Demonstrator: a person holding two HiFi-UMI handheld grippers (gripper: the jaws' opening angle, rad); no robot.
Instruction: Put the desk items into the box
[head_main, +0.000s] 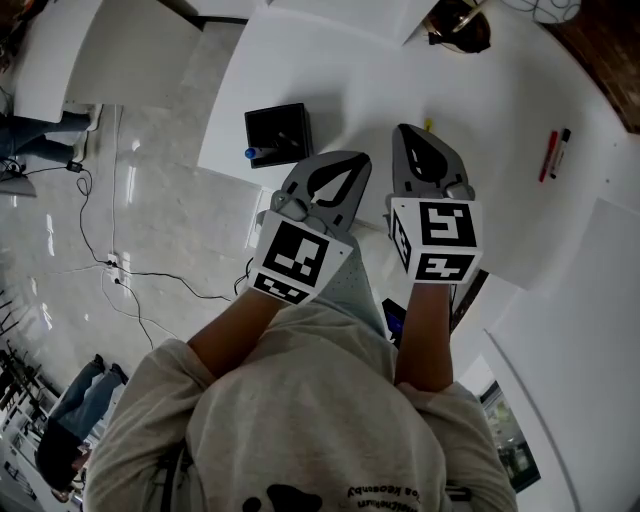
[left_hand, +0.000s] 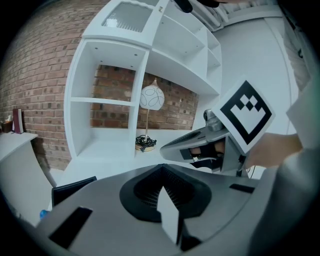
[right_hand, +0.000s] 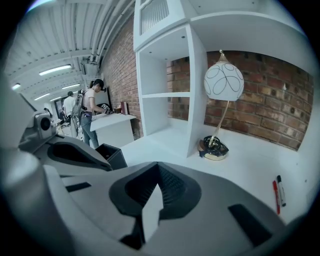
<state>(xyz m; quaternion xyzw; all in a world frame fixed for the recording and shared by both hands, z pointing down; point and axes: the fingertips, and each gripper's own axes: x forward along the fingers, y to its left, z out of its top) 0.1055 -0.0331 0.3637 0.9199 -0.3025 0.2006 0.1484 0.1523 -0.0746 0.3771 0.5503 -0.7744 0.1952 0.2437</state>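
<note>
A black open box (head_main: 277, 133) stands on the white desk (head_main: 500, 110), with a blue item (head_main: 252, 153) at its near corner. A red marker and a black marker (head_main: 553, 155) lie side by side at the desk's right, also in the right gripper view (right_hand: 278, 190). My left gripper (head_main: 358, 160) is shut and empty, just right of the box. My right gripper (head_main: 404, 131) hovers beside it, shut with nothing in it. A small yellow thing (head_main: 428, 125) peeks out by its tip. The box shows in both gripper views (left_hand: 75, 187) (right_hand: 112, 155).
A lamp with a white globe (right_hand: 222, 82) and a dark round base (head_main: 458, 25) stands at the back of the desk by white shelving (left_hand: 110, 100). Brick wall lies behind. People stand at a far counter (right_hand: 92, 115). Cables run across the floor (head_main: 120, 270) to the left.
</note>
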